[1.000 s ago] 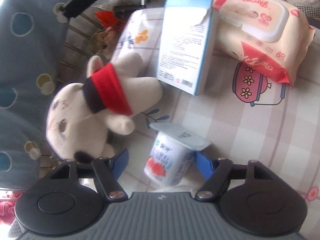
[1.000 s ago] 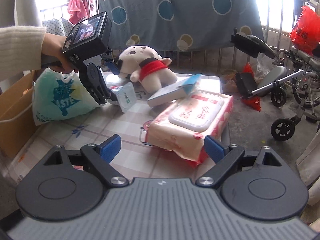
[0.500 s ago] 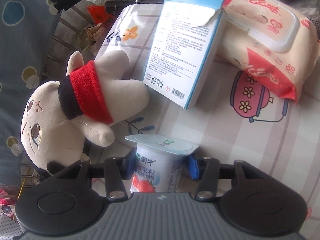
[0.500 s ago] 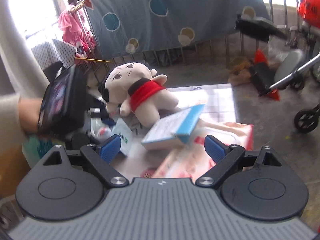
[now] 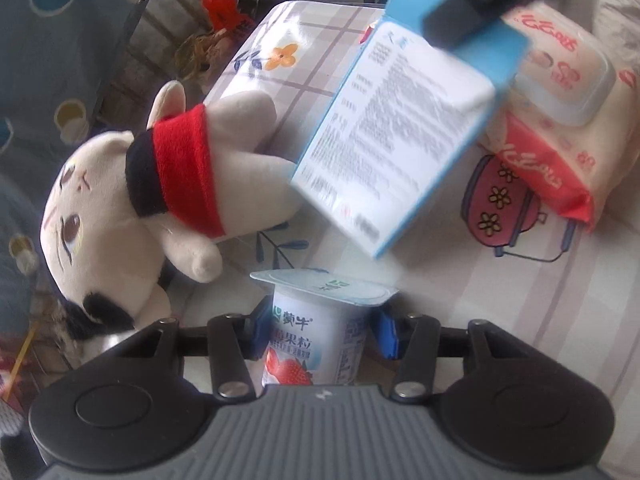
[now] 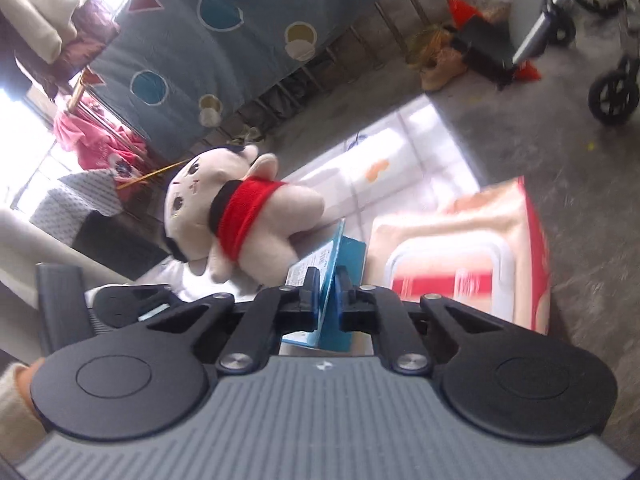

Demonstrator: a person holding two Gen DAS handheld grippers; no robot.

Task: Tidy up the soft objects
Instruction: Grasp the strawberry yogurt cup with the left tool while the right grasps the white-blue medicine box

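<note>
One plush doll (image 5: 132,208) in a red band, one blue-and-white carton (image 5: 396,148), one wipes pack (image 5: 560,120) and one yogurt cup (image 5: 320,328): the left gripper (image 5: 320,330) has closed its pads on the cup's sides, and the right gripper (image 6: 328,300) has just snapped nearly together on the carton's thin edge, between doll and wipes. All sit on a checked tablecloth (image 5: 460,288) with flower prints, before a blue spotted cloth (image 6: 208,52) on railings, beside a concrete floor (image 6: 560,148). The carton's print is blurred, and the cup's base is hidden behind the gripper body
</note>
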